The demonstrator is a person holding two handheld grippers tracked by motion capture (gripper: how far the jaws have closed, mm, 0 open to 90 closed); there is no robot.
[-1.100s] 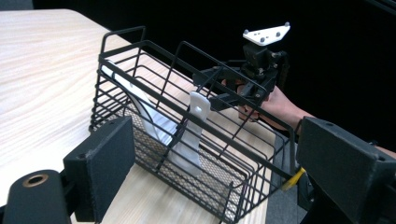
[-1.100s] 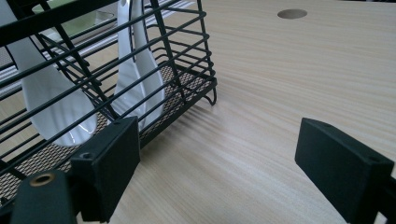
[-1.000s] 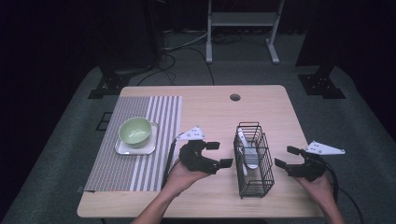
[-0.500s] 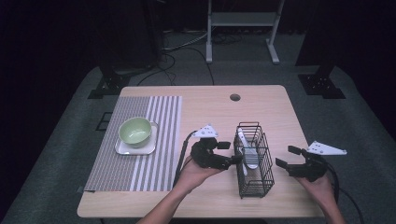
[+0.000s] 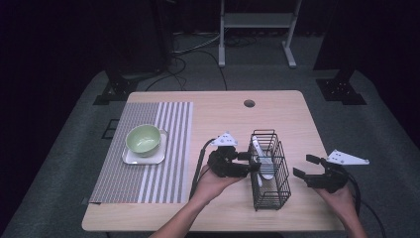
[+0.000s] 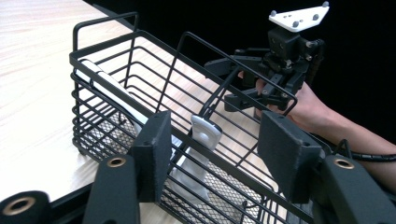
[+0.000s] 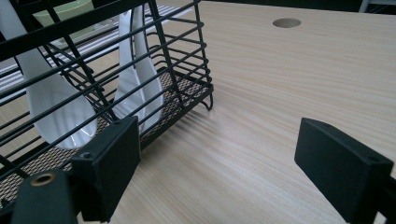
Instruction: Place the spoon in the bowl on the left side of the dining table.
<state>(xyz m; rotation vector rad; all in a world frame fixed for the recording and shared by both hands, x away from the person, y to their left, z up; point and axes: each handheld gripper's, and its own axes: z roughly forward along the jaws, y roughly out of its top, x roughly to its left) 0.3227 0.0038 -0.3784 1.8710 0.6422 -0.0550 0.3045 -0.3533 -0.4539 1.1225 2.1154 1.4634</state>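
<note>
left hand-held gripper (image 6: pixel 212 156): has moved to the wire basket (image 5: pixel 270 171), jaws just closing around a white spoon handle (image 6: pixel 204 133), not yet pinching.
right hand-held gripper (image 5: pixel 308 173): wide, empty.
meaning: spoon grasp is imminent.

basket (image 6: pixel 140 70): black matt wire | spoons (image 7: pixel 140 70): glossy white ceramic | table (image 7: pixel 280 93): pale smooth wood grain

My left gripper (image 5: pixel 250 166) sits low at the basket (image 5: pixel 270 171), its jaws half spread and just closing, pads clear of the handle between them. My right gripper (image 5: pixel 308 167) rests right of the basket, jaws wide.
</note>
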